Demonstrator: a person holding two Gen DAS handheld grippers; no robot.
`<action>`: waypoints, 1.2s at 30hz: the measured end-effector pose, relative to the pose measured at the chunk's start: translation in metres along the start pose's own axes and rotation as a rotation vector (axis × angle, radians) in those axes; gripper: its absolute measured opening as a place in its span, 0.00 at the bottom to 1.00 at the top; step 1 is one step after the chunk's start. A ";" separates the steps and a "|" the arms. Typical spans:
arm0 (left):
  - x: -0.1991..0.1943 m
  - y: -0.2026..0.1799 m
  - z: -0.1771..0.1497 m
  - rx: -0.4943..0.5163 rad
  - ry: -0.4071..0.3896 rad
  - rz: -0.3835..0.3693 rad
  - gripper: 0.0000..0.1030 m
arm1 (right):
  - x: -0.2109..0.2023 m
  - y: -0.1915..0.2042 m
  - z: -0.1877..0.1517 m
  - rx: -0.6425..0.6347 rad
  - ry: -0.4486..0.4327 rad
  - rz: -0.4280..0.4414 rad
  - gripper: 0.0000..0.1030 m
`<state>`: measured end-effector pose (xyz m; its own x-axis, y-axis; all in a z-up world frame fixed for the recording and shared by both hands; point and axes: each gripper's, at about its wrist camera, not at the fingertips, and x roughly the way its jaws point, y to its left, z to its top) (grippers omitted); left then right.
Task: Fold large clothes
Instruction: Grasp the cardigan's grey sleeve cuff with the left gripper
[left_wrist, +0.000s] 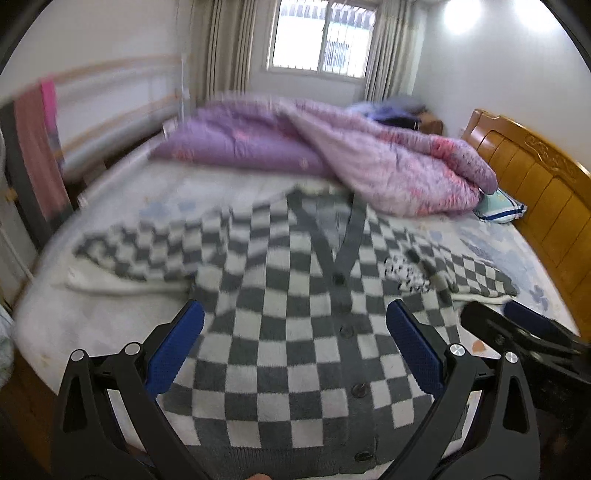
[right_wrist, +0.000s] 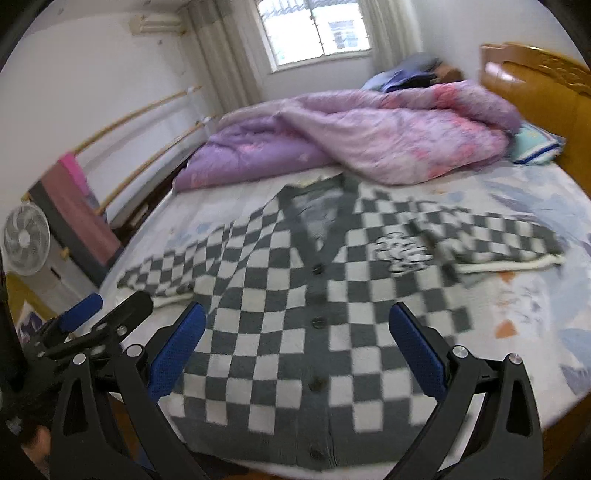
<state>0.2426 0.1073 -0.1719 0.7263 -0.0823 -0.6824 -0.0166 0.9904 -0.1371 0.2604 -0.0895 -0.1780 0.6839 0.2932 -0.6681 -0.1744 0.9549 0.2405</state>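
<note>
Garment: checkered cardigan (left_wrist: 291, 325) lies flat and buttoned, front up, on the bed (left_wrist: 110, 325); hem toward the cameras at the near bed edge, neckline away toward the purple quilt (left_wrist: 332, 155); both sleeves spread sideways.
Long axis: the button placket (right_wrist: 317, 321) runs from the near hem straight away toward the V-neck; the sleeves lie across that line.
Left claw (left_wrist: 295, 347): spread wide, holding nothing; it hangs above the lower body of the cardigan, its blue pads (left_wrist: 177, 350) to either side of the placket; no contact with the cloth is visible.
Right claw (right_wrist: 297, 350): spread wide, empty; likewise above the lower body, close beside the left claw, which shows at the left edge of the right wrist view.
Left sleeve (left_wrist: 140, 254): extends out to the left, well apart from both claws; the left claw is the nearer.
Right sleeve (right_wrist: 487, 236): extends out to the right, partly doubled over near the chest motif (right_wrist: 402, 253); the right claw is the nearer.
Governing relation: the garment lies ahead of and below both claws, axis parallel to the fingers; judged, each claw must travel outward and forward to reach the sleeve or side edge on its own side.
Task status: judged unstarted; the cardigan is fully laid out with no fold made.
Visibility: both views are motion-blurred; fine cloth edges cannot be told.
</note>
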 end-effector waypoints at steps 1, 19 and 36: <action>0.016 0.019 0.000 -0.018 0.029 0.018 0.95 | 0.017 0.007 0.001 -0.033 -0.008 -0.015 0.93; 0.182 0.422 0.028 -0.556 0.152 0.182 0.81 | 0.310 0.136 0.042 -0.176 0.228 0.169 0.15; 0.203 0.534 0.008 -0.922 0.027 0.059 0.71 | 0.386 0.151 0.006 -0.168 0.336 0.217 0.00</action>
<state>0.3865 0.6199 -0.3779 0.6912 -0.0484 -0.7210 -0.6017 0.5140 -0.6113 0.5026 0.1672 -0.3955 0.3549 0.4606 -0.8136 -0.4202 0.8560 0.3012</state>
